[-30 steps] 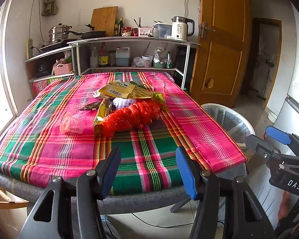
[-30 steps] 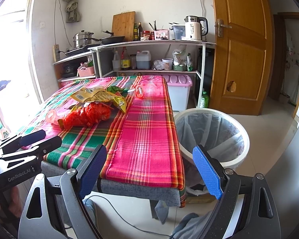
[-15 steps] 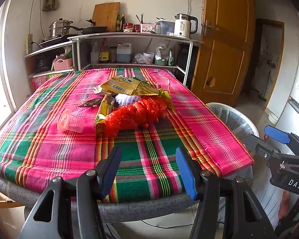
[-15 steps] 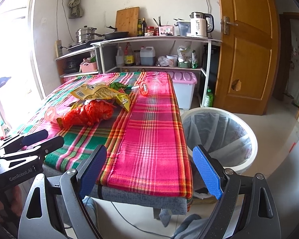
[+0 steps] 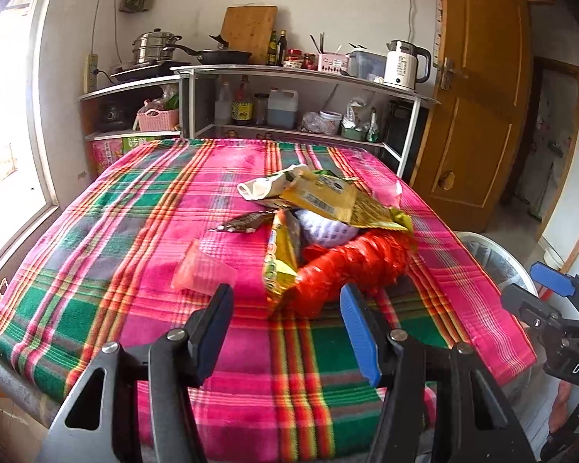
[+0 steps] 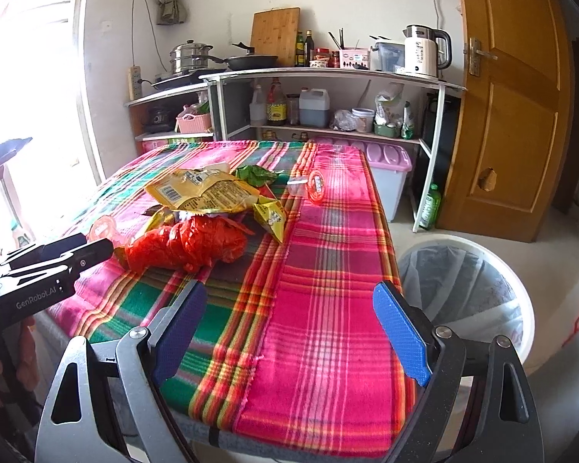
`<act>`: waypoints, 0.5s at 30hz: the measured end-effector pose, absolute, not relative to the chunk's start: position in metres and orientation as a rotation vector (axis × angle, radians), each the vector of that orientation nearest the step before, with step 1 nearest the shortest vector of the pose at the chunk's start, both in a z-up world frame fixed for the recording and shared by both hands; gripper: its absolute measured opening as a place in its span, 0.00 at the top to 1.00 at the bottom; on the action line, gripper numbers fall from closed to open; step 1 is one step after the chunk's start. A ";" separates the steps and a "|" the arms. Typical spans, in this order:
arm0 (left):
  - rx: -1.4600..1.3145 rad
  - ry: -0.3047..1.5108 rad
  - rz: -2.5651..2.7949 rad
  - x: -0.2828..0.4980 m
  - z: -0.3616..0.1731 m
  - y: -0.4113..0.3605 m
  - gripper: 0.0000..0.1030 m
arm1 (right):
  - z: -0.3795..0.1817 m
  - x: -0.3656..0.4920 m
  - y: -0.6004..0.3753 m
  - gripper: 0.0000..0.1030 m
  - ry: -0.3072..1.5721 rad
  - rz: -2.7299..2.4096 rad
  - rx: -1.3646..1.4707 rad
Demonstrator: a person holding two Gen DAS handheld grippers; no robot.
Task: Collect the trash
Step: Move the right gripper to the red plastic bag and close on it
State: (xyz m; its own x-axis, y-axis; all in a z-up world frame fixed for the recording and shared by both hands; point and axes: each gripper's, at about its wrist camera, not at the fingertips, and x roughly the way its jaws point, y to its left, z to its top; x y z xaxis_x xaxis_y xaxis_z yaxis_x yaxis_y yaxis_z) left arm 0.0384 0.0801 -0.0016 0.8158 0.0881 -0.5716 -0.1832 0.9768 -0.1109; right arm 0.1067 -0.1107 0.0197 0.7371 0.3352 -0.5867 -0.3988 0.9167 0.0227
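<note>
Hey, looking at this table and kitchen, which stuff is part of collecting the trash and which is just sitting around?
For the job:
crumpled red plastic bag
yellow snack wrapper
pink plastic cup
small clear jelly cup with red lid
white lined trash bin
open left claw
open right claw

Just lying about:
white electric kettle
wooden cutting board
steel steamer pot

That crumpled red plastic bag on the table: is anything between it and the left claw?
Nothing visible. The left claw is open over bare plaid tablecloth, with the crumpled red plastic bag just ahead. The clear pink plastic cup lies off to the left.
</note>
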 end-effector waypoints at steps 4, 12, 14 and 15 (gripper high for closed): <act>-0.181 0.593 0.202 0.045 -0.001 0.104 0.42 | 0.019 0.121 -0.094 0.14 0.635 0.440 -0.103; -0.181 0.627 0.216 0.060 -0.012 0.130 0.35 | 0.014 0.139 -0.068 0.14 0.658 0.482 -0.122; -0.174 0.655 0.200 0.067 -0.018 0.132 0.35 | 0.013 0.143 -0.065 0.14 0.661 0.486 -0.124; -0.170 0.670 0.195 0.070 -0.020 0.132 0.35 | 0.013 0.145 -0.063 0.14 0.663 0.488 -0.125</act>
